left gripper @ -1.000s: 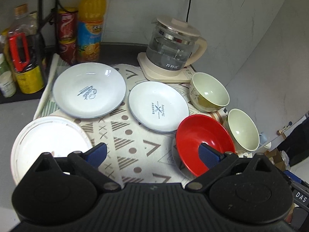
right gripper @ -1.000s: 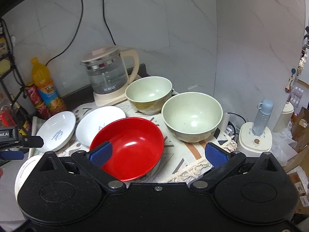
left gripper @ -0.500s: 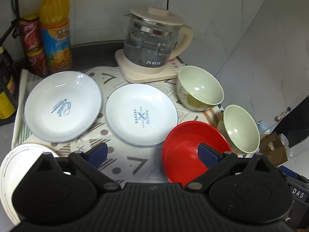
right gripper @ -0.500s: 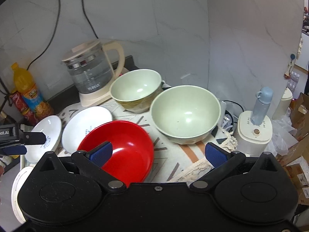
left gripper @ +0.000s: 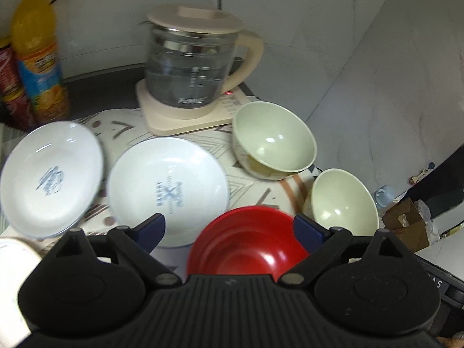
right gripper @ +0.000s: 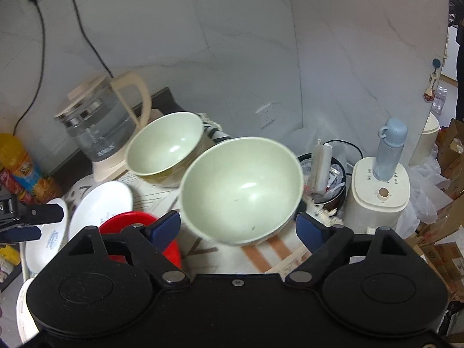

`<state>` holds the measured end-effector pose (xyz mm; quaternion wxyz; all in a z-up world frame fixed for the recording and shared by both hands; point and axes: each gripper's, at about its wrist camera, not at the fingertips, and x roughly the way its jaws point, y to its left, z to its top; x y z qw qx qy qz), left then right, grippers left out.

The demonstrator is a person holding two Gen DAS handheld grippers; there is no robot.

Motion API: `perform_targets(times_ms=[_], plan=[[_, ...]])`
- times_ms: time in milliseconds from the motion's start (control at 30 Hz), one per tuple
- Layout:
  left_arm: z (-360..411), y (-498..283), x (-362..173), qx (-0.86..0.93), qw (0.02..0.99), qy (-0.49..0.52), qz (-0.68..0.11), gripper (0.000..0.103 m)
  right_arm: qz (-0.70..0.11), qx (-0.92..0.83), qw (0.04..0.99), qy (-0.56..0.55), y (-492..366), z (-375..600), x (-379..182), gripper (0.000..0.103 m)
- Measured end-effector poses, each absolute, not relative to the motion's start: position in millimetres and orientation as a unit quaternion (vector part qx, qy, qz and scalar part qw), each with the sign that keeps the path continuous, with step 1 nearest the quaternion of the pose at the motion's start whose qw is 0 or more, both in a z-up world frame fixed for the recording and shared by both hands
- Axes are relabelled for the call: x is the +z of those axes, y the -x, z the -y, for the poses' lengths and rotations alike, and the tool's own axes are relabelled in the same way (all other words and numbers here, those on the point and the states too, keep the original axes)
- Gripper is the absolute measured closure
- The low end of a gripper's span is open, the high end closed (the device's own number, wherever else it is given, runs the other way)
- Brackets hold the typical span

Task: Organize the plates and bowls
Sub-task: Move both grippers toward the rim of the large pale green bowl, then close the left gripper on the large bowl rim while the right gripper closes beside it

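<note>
Risk, near bowl: I judge the right tongs (right gripper: pixel 238 226) could clip the rim of the near green bowl (right gripper: pixel 240 188) and tip or skid it toward the tabletop's edge at 3 o'clock, where a bin (right gripper: pixel 333 179) stands below; the cause would be closing before the rim sits squarely between the pads.
Risk, red bowl: my left tongs (left gripper: pixel 229 227) hang over the red bowl (left gripper: pixel 246 240), which looks close beside the nearer white plate (left gripper: pixel 168 188); a careless nudge could knock one against the other.
Risk, kettle: the glass kettle (left gripper: pixel 191 66) at 12 o'clock stands just behind the far green bowl (left gripper: pixel 274 137), so any stacking move must stay short of it.
Left tongs: wide, jaws closing, nothing pressed; red bowl lies under the gap.
Right tongs: wide, jaws closing, nothing gripped; near green bowl shows between the pads.
Pose: both tilt steeply down toward the patterned mat (left gripper: pixel 255 191).
Other plate: second white plate (left gripper: pixel 52 177) at 9 o'clock.
</note>
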<state>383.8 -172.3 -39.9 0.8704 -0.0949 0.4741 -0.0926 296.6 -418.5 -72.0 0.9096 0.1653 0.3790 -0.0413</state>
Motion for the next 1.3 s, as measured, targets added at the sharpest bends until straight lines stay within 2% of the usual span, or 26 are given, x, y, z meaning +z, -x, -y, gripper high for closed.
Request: perform_targets(times_ms=[433,600,800,1000,1067,1300], plan=[[253,-434,-59,-0.136,0.860,0.075,-0.486,0.019,-0.410,-0.047,0.889,-0.196,-330,463,-102,0.034],[282,-451,-68,-0.164,0.857,0.047,-0.486,0.020,-0.419,-0.030,0.884,-0.206,-342,471,-112,0.036],[302,-468,-87,-0.166,0.840,0.034,-0.515,0.021,-0.436,-0.015,0.875,-0.212,-360,473,-126,0.047],[311,-480,-105,-0.162,0.824,0.038,-0.541,0.031,-0.449,-0.014,0.868,-0.211,-370,471,-132,0.050],[314,-482,-111,-0.161,0.818,0.038,-0.551,0.037,-0.454,-0.014,0.866,-0.208,-373,472,-135,0.054],[323,-487,-129,-0.164,0.800,0.035,-0.576,0.059,-0.476,-0.028,0.852,-0.216,-380,480,-150,0.080]])
